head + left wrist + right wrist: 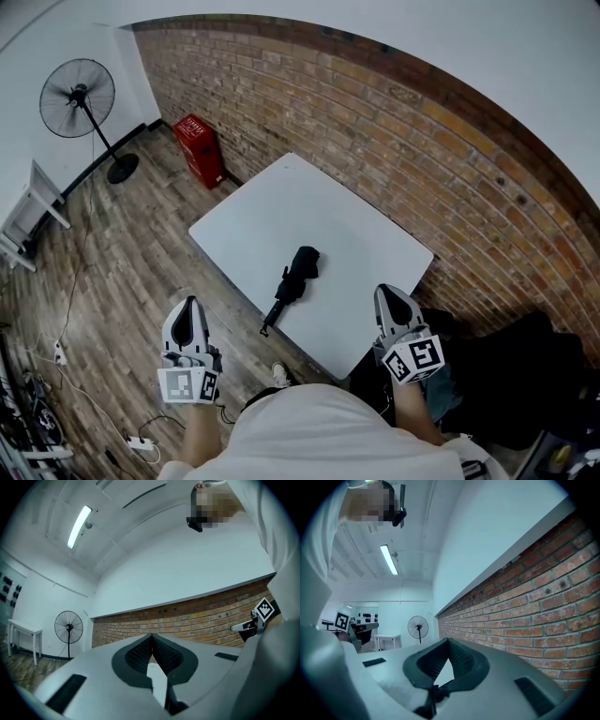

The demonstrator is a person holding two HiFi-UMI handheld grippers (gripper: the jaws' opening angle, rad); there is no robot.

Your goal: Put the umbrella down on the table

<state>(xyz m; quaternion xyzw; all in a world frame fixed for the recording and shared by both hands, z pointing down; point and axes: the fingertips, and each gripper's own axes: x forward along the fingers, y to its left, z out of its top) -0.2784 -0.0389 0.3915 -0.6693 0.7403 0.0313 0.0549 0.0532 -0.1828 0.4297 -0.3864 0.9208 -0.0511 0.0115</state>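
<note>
A black folded umbrella (293,281) lies on the white table (281,211), near its front edge, with the handle end pointing toward me. My left gripper (190,304) hangs off the table's front left corner over the floor, shut and empty. My right gripper (388,292) hovers at the table's right front edge, also shut with nothing in it. Neither touches the umbrella. In the left gripper view the left gripper (152,636) has its jaws meeting at the tips. The right gripper (447,641) looks the same in its own view.
A brick wall (394,141) runs behind the table. A red box (200,150) stands against it, and a pedestal fan (80,97) at the far left. A white side table (33,211) and floor cables (141,442) lie left; dark bags (525,375) sit to the right.
</note>
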